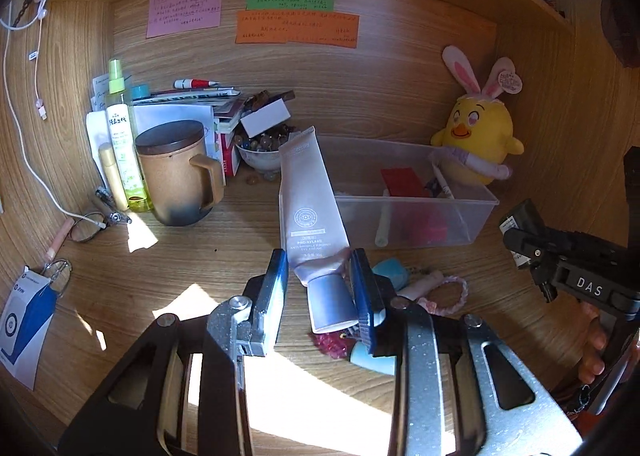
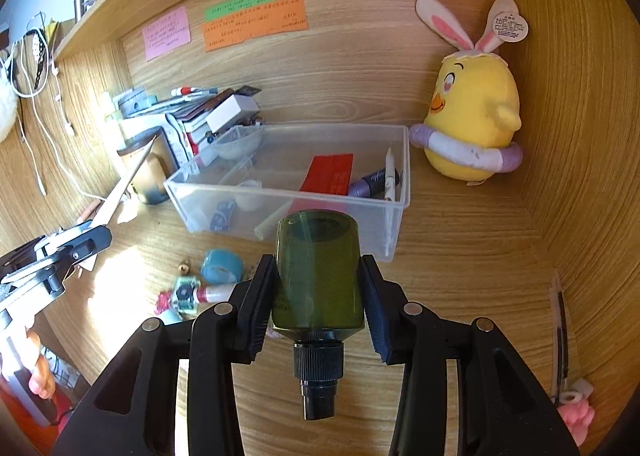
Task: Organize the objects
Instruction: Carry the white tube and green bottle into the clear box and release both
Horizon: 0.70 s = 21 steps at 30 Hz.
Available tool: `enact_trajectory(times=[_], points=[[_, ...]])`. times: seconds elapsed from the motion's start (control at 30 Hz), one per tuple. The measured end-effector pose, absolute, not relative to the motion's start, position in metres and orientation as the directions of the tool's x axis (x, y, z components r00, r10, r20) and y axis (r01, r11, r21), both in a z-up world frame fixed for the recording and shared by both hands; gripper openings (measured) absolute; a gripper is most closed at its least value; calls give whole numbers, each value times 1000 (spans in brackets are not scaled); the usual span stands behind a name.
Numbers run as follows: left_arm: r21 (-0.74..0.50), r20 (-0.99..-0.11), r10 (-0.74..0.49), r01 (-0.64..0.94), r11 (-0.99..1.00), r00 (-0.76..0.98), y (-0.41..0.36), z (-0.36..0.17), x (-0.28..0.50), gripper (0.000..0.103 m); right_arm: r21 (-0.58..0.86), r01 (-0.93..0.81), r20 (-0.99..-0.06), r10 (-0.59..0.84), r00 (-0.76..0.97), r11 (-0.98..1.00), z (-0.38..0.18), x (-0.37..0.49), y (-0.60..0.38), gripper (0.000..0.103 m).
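1. Left gripper (image 1: 320, 276) clamps the cream tube (image 1: 310, 199), frame centre.
2. Right gripper (image 2: 318, 288) squeezes the green bottle (image 2: 318, 272).
3. Clear bin (image 2: 384, 244) partly filled; blue tape roll (image 2: 222, 266) awaits.

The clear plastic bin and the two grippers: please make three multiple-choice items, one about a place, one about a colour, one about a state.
1. Where is the yellow plush chick?
A. inside the bin
B. beside the clear bin, against the wall
C. on the upper shelf

2. What colour is the bottle in the right gripper?
A. dark green
B. red
C. white

3. What is the left gripper doing?
A. open, holding nothing
B. shut on a mug
C. shut on the pale tube

Key: 1 B, it sits outside the bin's right end; 2 A, translucent green body, black neck; 3 C, both pads press the tube near its cap.
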<state>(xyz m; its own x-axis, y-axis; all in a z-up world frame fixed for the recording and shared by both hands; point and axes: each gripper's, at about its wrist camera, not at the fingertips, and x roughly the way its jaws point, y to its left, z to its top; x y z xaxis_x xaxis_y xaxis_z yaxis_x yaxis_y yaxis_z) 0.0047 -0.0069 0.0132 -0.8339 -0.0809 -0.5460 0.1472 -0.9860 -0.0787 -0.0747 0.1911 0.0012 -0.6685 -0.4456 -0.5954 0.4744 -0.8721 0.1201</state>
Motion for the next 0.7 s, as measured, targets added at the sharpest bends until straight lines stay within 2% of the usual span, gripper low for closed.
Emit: enact_trajectory(times=[0.7], points=[[-68,-513,-14,57,-996,-859,2,41,-62,32,106,504,-513,-481,-711,-857,40,-113,164,38]])
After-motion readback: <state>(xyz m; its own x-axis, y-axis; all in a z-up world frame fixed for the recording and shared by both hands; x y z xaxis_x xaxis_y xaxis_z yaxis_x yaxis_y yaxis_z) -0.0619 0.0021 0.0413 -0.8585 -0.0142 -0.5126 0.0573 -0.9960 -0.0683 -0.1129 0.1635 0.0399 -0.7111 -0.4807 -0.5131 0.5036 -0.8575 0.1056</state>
